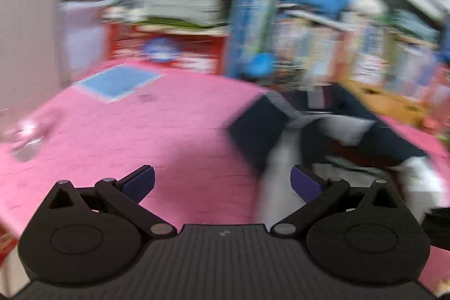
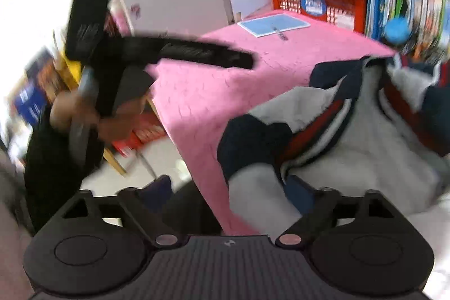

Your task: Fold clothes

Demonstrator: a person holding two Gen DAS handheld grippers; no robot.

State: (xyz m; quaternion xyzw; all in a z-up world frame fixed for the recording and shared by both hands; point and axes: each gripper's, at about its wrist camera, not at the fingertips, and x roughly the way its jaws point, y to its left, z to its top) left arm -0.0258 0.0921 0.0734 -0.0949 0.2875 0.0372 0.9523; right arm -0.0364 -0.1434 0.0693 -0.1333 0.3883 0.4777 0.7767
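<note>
Hovering both grippers with jaws apart, right gripper nearest the crumpled garment on the table, left gripper further left.

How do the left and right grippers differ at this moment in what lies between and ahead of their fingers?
The left gripper hangs over bare pink tablecloth, the jacket off to its right; the right gripper sits at the table's near edge with the jacket's grey sleeve between its fingers. The left gripper's view is heavily blurred; the right's is sharper. Both stand open, gripping nothing.
</note>
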